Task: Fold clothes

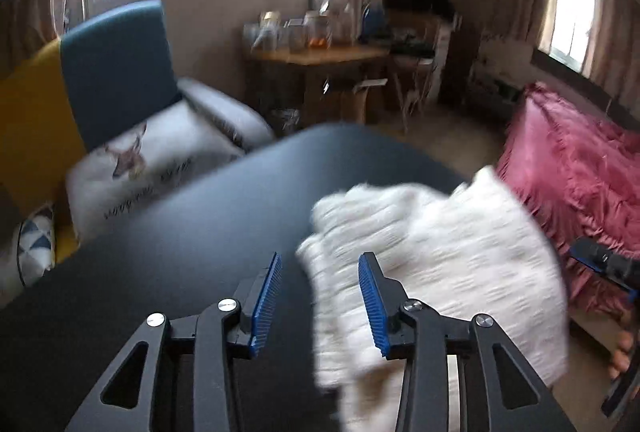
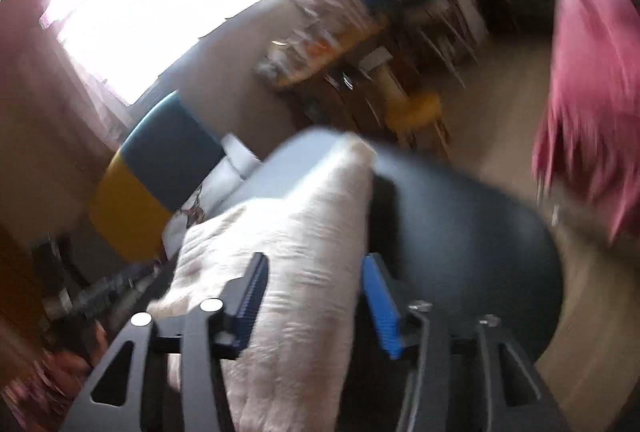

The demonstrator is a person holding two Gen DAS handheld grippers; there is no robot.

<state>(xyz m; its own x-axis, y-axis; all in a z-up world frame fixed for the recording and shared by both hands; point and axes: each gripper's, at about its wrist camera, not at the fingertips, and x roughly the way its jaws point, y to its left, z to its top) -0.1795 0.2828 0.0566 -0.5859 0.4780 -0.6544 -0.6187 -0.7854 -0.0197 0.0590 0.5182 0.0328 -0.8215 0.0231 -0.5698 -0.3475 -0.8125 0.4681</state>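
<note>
White knit garment, ribbed and fuzzy in texture, is lying bunched on the right part of the dark table, its edge hanging past the table rim. Left gripper is hovering with its blue pads spread apart, gripping nothing. Right gripper is likewise spread, the garment passing between its pads unclamped. Both views are blurring.

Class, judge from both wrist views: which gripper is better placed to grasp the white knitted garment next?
Probably the right gripper: the white knitted garment lies between its open fingers. The left gripper, also open, has only the garment's edge there, mostly dark table.
</note>
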